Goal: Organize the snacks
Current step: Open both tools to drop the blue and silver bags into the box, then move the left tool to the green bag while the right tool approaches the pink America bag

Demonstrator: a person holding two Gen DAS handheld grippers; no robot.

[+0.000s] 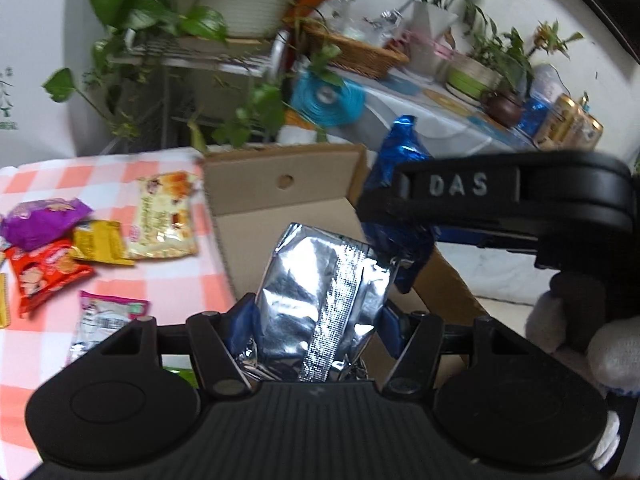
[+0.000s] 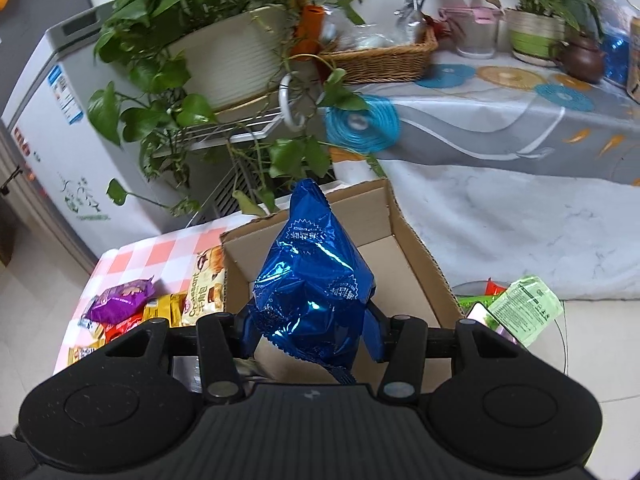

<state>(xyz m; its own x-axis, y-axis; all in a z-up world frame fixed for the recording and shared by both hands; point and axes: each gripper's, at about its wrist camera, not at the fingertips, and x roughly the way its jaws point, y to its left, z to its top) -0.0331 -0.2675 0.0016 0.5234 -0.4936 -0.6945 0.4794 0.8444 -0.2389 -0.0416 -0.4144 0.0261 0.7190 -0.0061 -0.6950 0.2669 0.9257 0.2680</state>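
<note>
Checked cloth [image 1: 180, 280], cardboard box [image 2: 416, 248] — grippers clamp silver packet [image 1: 320, 280], blue packet [image 2: 316, 280]

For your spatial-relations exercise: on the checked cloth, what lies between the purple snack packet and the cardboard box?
In the left wrist view, a yellow packet and a croissant packet lie between the purple snack packet and the cardboard box.

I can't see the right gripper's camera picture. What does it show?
The right gripper holds a shiny blue snack packet over an open cardboard box. More snack packets lie on a pink checked cloth to the left, with leafy plants behind.
</note>
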